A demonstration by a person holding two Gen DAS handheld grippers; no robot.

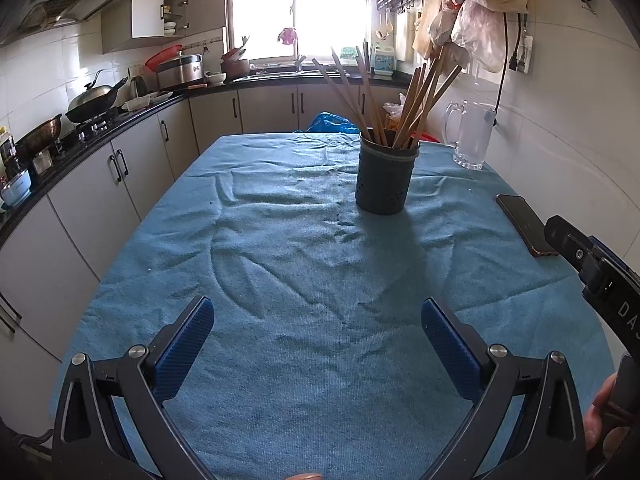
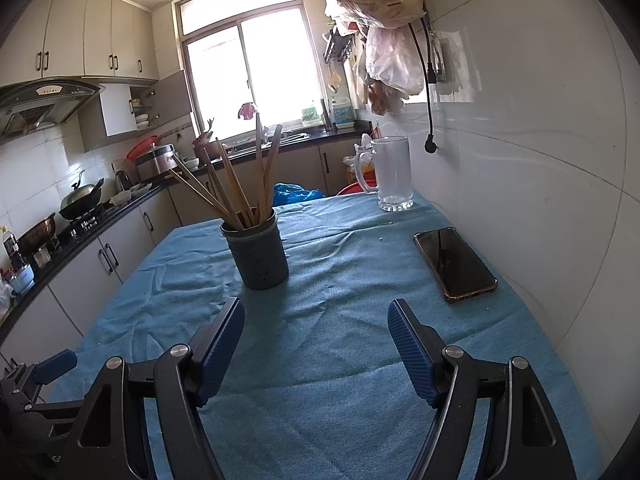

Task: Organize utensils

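A dark grey perforated holder stands upright on the blue cloth, with several wooden chopsticks fanned out of its top. My left gripper hovers over the near part of the cloth, open, with only cloth between its blue pads. My right gripper is also open and holds nothing; the holder sits a little ahead of its left finger. In the left wrist view a black part of the right gripper shows at the right edge.
A black phone lies face up on the cloth's right side. A clear glass mug stands at the far right corner by the tiled wall. Kitchen counter with pots runs along the left.
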